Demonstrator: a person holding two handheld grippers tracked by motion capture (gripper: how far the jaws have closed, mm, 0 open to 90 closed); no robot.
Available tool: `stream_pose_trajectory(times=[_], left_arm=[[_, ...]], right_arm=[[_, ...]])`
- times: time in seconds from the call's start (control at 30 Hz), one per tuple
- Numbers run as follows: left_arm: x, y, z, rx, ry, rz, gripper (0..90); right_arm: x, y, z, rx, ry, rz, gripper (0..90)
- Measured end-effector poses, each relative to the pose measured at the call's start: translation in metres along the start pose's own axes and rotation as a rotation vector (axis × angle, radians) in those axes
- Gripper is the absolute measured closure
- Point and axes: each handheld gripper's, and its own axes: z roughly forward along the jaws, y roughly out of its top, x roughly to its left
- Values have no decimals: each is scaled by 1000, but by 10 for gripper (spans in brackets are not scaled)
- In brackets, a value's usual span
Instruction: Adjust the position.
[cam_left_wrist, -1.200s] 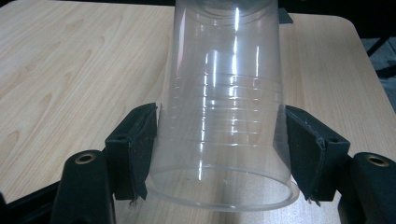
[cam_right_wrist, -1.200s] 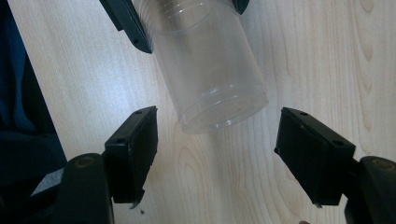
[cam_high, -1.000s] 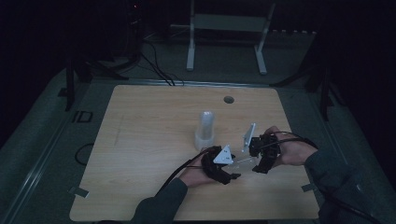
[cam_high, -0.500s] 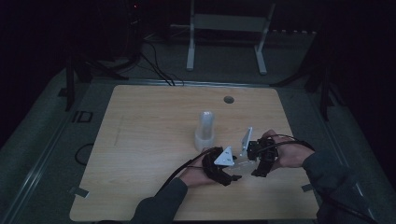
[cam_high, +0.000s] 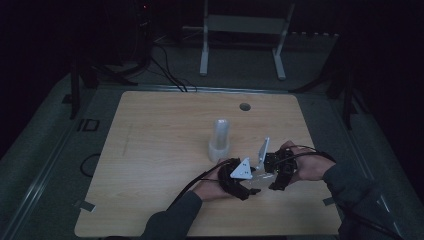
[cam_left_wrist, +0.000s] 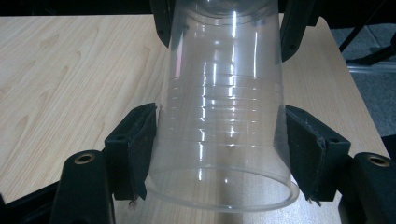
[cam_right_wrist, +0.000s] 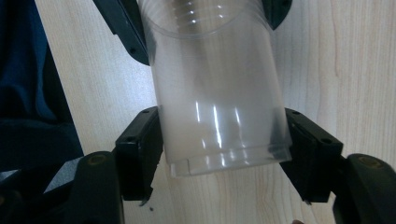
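A pale wooden surface (cam_high: 165, 150) in a dark room carries a stack of clear plastic cups (cam_high: 220, 141) standing mouth-down near its middle. Just in front of the stack, toward the person's side, two hands meet over a single clear plastic cup (cam_left_wrist: 224, 116), held level between them and clear of the wood. The left gripper (cam_left_wrist: 224, 154) pinches the cup near its open rim, pads flat against the ribbed wall on both sides. The right gripper (cam_right_wrist: 224, 144) pinches the closed base end from the opposite direction, its pads likewise pressed to the wall. By its look the cup is very light, thin-walled and springy, with a smooth, glossy skin likely to slip and a wall likely to buckle or crack under a hard squeeze. The rolled rim and the stiffer base ring appear the soundest places to take hold, with a gentle grip; the bare middle of the wall seems the weakest.
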Motion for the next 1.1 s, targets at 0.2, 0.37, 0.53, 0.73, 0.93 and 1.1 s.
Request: stream_pose_trajectory(times=[0.2,0.37,0.53,0.73,0.93,1.1], left_arm=[[-1,0,0,-2,-5,-2,300],[0,1,-1,-19,6,-15,270],[0,1,-2,-19,14,-25,225],[1,2,-3,-36,17,-41,200],[3,1,-7,-53,37,-59,191],[5,1,-10,-68,50,-63,190]], right_arm=[[0,-1,1,1,7,0,382],[0,-1,-1,-3,9,3,403],[0,-1,-1,-10,8,-1,412],[0,-3,0,-14,6,11,414],[-2,-6,3,-25,1,31,415],[-4,-9,5,-31,-5,55,415]])
